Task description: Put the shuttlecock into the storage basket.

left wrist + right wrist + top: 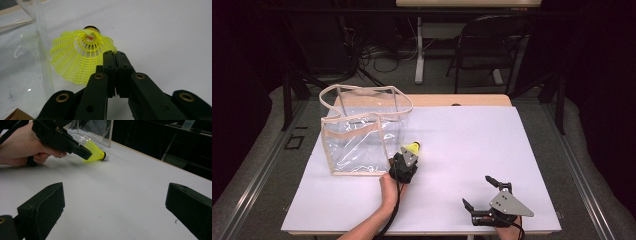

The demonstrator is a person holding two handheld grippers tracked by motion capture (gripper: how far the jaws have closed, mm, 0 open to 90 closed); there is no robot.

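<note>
At the clear bag's four o'clock corner: left gripper pinched shut, seemingly on the yellow shuttlecock's flimsy skirt rim, which may slip free on lifting; right gripper wide open, empty.

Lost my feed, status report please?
Left gripper shut on yellow plastic shuttlecock skirt. Right gripper open, idle. Clear plastic bag alongside.

1. High view: the white tabletop is evenly bright from overhead, and everything around it drops off to near black.
2. The clear plastic bag picks up faint glare streaks on its walls.
3. Left gripper view: the yellow shuttlecock is sharp, the bottom edge goes soft.
4. Right gripper view: near jaws blurry, soft shadows, dark upper right.
</note>
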